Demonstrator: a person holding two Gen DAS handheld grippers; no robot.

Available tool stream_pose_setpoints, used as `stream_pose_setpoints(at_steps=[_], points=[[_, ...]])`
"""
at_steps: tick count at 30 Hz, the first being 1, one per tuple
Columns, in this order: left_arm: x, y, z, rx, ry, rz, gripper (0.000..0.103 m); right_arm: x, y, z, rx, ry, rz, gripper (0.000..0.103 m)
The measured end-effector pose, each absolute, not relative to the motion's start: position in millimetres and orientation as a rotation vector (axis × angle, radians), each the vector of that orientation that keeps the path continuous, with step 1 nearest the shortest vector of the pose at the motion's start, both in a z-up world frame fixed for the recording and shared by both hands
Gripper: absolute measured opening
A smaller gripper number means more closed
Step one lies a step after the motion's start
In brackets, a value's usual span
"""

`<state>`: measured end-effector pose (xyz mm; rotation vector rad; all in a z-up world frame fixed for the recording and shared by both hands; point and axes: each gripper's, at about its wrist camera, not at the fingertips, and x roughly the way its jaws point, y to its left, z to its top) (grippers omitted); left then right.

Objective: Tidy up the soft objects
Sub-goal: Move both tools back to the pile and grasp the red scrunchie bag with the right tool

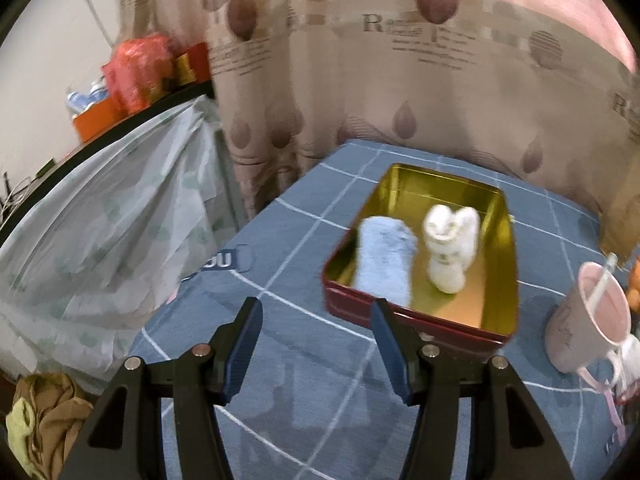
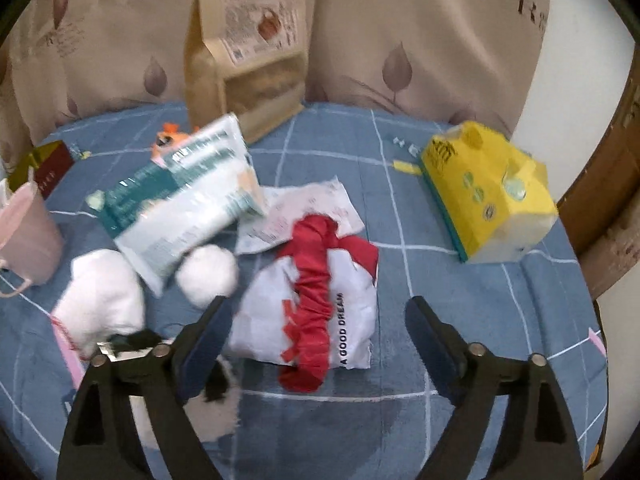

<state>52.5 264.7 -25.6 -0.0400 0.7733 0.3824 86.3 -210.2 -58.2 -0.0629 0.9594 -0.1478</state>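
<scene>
Tongs first: my left tongs [image 1: 316,344] stand wide w/ nothing between them, hanging over bare blue checked cloth just short of the tin's near wall. My right tongs [image 2: 316,344] are wide too, nothing gripped; they point at the white-and-red cloth pouch [image 2: 316,300], which lies on the worktop [image 2: 460,280] ahead of the gap, untouched.

Progress, as I judge it: partly done. The red tin [image 1: 416,320] w/ its gold inside holds 2 soft things side by side: 1 light blue rolled cloth [image 1: 384,260] on the left, 1 white plush figure [image 1: 450,248] upright to its right. Room left in the tin's right half.

Still out on the worktop, near to far in the right view: 1 black-and-white plush [image 2: 216,392] partly under my left finger, 1 white fluffy toy [image 2: 104,300], 1 white pompom [image 2: 206,276] (may belong to that toy, can't tell), the 1 pouch, 1 flat white packet [image 2: 304,208] behind it. Then 1 teal-and-white wipes pack [image 2: 180,208], 1 yellow tissue pack [image 2: 484,196], 1 small orange toy [image 2: 170,140], 1 brown paper bag [image 2: 248,48] against the curtain. Also 1 pink cup [image 2: 28,236] at the left edge.

So approx. 2 in, several soft items to go; pouch looks like next pick.
</scene>
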Motion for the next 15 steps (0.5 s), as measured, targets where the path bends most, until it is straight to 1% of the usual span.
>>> stream_pose_setpoints(at_steps=[6, 12, 13, 14, 15], points=[[47, 225, -18, 0.026, 0.765, 0.249, 0.060, 104, -216, -78, -0.038, 0.975, -0.139, 0.088], [42, 169, -10, 0.073, 0.779, 0.089, 0.060, 119, -217, -96, -0.003, 0.992, -0.116, 0.087], [43, 160, -9, 0.079, 0.778, 0.063, 0.060, 120, -217, -100, 0.001, 0.995, -0.111, 0.085], [43, 152, -7, 0.082, 0.778, 0.041, 0.060, 121, -218, -102, 0.014, 0.991, -0.100, 0.078], [43, 142, -5, 0.085, 0.779, 0.016, 0.061, 120, -218, -102, 0.021, 0.979, -0.095, 0.074]])
